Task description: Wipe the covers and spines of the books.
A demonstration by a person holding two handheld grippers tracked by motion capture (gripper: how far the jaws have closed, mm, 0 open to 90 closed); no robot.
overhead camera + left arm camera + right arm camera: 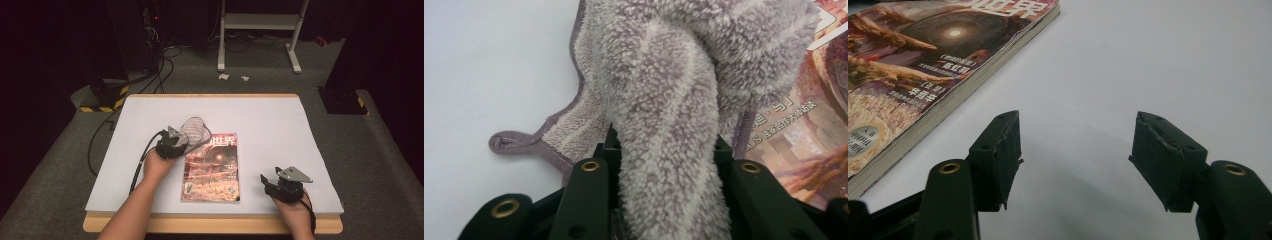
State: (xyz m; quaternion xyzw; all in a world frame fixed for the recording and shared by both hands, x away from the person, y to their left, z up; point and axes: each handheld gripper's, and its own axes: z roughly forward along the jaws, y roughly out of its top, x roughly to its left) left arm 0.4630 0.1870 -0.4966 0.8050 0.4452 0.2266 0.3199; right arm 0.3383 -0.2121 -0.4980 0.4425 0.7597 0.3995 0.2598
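Observation:
A fluffy grey-purple cloth [194, 131] hangs bunched from my left gripper [176, 143], which is shut on it at the top left corner of a magazine [212, 170]. In the left gripper view the cloth [669, 100] runs thick between both black jaws, and its hemmed edge and a small loop trail onto the white table beside the magazine [809, 135]. My right gripper [272, 182] rests on the table to the right of the magazine, open, with nothing between its fingertips [1075, 155]. The magazine [923, 70] lies flat to its left.
The white table top [270, 125] has bare room at the back and on the right. A wooden edge [210, 223] borders the near side. Beyond the table are a white frame stand [260, 30], cables and a dark floor.

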